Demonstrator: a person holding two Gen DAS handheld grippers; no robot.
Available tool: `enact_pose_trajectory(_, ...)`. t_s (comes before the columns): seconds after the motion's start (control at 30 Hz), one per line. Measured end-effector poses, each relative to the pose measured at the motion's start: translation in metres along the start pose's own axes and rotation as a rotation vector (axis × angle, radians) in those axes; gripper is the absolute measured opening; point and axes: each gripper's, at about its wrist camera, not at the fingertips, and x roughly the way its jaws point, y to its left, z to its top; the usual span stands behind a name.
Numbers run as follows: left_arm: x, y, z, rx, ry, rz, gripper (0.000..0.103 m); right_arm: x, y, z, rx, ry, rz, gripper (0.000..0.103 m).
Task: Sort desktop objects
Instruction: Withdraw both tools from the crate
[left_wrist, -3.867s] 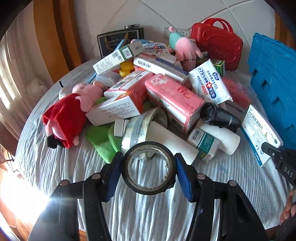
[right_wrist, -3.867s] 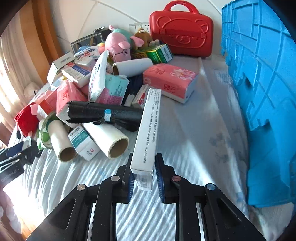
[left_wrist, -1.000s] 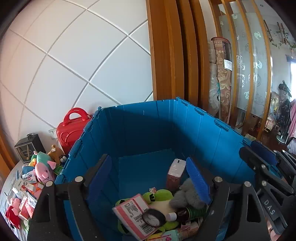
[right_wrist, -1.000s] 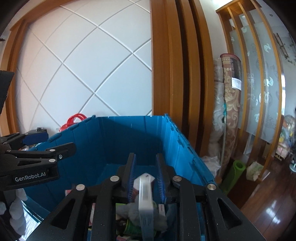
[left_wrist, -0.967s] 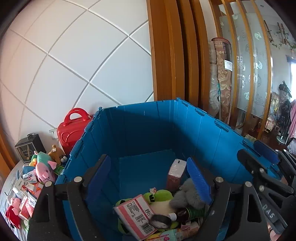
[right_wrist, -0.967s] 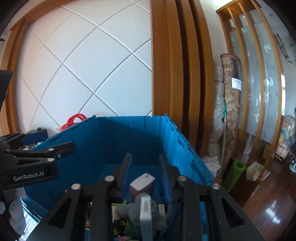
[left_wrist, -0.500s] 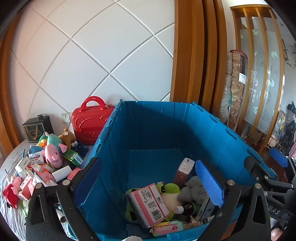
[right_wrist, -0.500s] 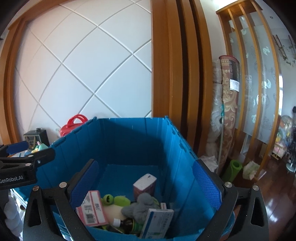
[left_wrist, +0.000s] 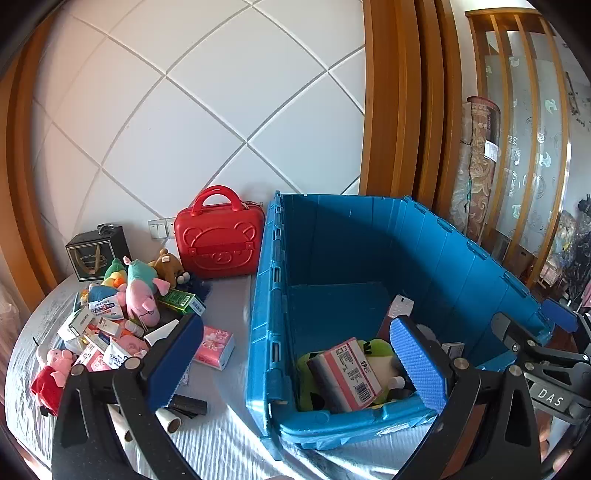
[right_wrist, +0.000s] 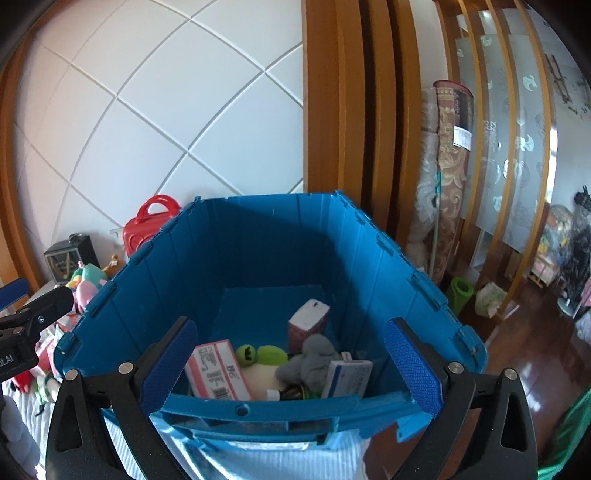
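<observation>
Both claws, the left gripper (left_wrist: 299, 358) and the right gripper (right_wrist: 291, 354), are held wide open with nothing in them by the blue bin (left_wrist: 266, 295), so its near wall could be bumped when the toy pile (left_wrist: 122, 314) on the bed is reached for

Rolled carpet (right_wrist: 448, 177) beside wooden frame (right_wrist: 354, 110)

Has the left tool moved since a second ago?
Yes. The open left tool has swung left and pulled back: the blue plastic crate sits further right in its view, and the red bear-face case is nearer centre.
</observation>
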Motion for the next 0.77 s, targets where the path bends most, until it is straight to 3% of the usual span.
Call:
enact_pose_trajectory(0.4,-0.017,0.016,-0.008,0.028,-0.003,-0.022,0.103,-0.025,0.027,-0.012,-0.011,0.01,-0.039,0.103)
enact_pose_trajectory(0.77,-0.026,0.01,-0.007,0.049,-0.045,-0.029,0.103,-0.032,0.023,-0.012,0.0,0.008,-0.055,0.103)
